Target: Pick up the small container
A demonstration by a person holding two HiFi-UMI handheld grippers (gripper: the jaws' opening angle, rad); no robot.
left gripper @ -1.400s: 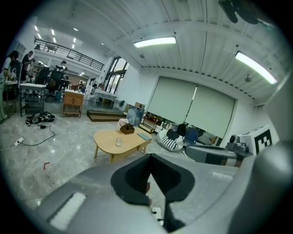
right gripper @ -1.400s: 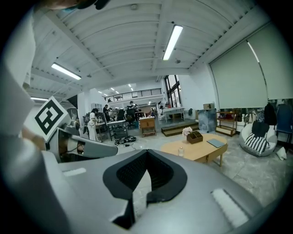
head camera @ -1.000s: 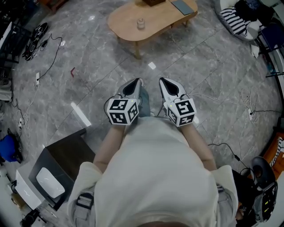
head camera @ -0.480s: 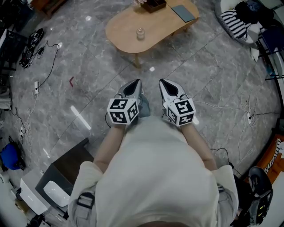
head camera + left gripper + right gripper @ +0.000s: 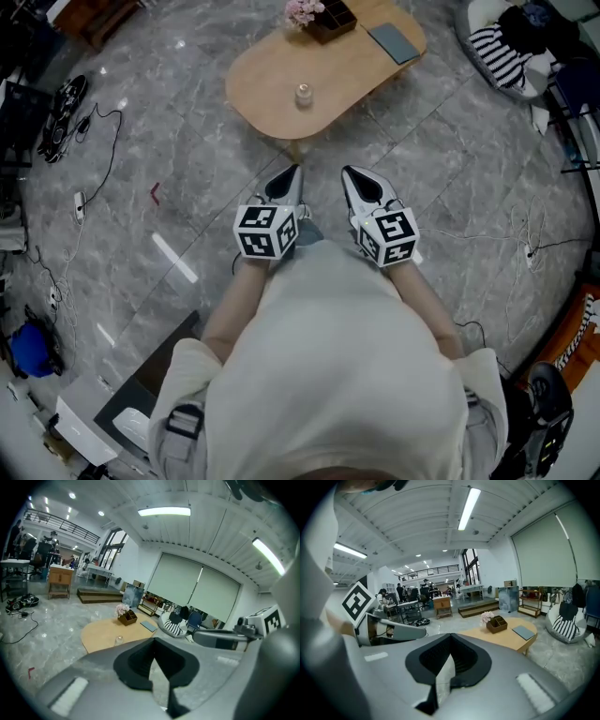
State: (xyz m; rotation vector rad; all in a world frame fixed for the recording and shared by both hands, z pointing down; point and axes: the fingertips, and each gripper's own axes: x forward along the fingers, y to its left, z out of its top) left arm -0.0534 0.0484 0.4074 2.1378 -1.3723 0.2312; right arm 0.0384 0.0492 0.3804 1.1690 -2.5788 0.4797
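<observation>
While the person stands on the grey stone floor (image 5: 169, 187) with both tools held close in front of the waist, the pickup has not begun. The left gripper (image 5: 289, 180) has its jaws together with nothing between them, and the right gripper (image 5: 354, 183) looks the same: jaws together, empty. Both point forward toward a low oval wooden table (image 5: 356, 66), and both are well apart from it.

The small container (image 5: 303, 94), a clear glass jar, stands upright on the tabletop toward its near edge, closer to the rounded left end. Nothing touches it. A wooden box with pink flowers (image 5: 319, 14) sits at the far edge, and a dark flat book or tablet (image 5: 394, 42) lies near the right end, both apart from the jar.

In the left gripper view the jar (image 5: 119, 639) shows just above the closed jaws, out on the table. The right gripper view shows the flower box (image 5: 496, 623) but not the jar.

By my judgement everything is left to do: step up to the table, open one gripper, lower it around the jar, close and lift.
</observation>
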